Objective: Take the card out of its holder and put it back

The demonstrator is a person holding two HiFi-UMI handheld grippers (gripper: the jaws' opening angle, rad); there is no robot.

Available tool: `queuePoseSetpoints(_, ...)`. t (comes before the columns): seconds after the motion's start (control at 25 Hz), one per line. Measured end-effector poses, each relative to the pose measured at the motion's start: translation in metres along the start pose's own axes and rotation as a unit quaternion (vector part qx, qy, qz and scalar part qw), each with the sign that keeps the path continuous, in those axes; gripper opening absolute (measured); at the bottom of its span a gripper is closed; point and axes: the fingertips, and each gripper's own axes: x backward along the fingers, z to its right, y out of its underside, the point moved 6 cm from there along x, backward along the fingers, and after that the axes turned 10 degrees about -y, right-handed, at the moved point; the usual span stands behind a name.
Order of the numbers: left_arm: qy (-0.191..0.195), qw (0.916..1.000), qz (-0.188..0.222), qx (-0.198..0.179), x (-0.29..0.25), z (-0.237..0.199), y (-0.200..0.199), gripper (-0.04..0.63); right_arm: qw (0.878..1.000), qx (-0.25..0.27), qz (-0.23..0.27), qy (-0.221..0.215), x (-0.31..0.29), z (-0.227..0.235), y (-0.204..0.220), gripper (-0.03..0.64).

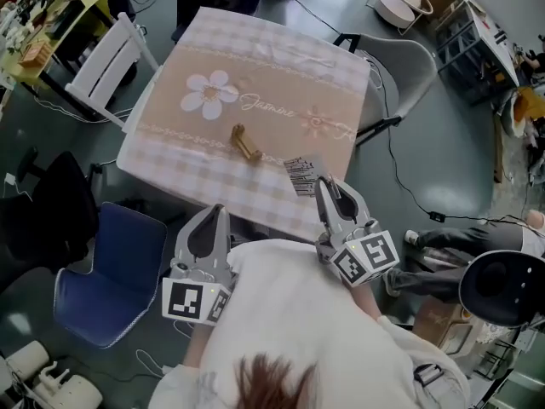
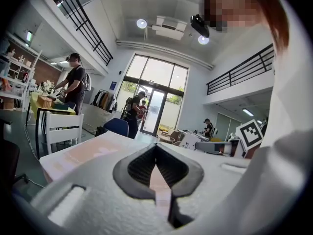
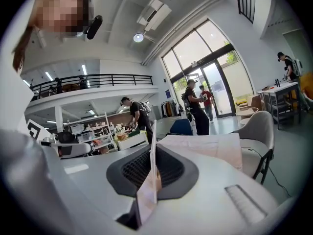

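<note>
Between the jaws of the right gripper (image 3: 152, 151), card (image 3: 148, 192) thinly pinched: may swivel, miss holder (image 1: 247, 143) ahead; left gripper (image 2: 156, 148) jaws closed, empty.

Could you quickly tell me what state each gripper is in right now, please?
Left gripper: closed, nothing between its jaws.
Right gripper: closed on the card.

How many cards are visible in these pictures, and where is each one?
1. The card is clamped in the right tongs, above the near right part of the table. The brass holder holds no card. Others may be hidden behind the person.
</note>
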Motion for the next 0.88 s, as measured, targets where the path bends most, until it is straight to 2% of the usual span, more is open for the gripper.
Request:
queuePoseSetpoints(0.28, 0.009, 0.9999, 0.001, -0.01, 0.01, 0.015, 0.002, 0.0, 1.0, 0.001, 0.009, 0.003, 0.027, -0.004, -0.001, 0.018)
queuePoseSetpoints(0.88, -0.003, 0.9999, 0.002, 0.013, 0.024, 0.015, 0.01, 0.0, 1.0, 0.005, -0.016, -0.021, 0.03, -0.016, 0.01, 0.018)
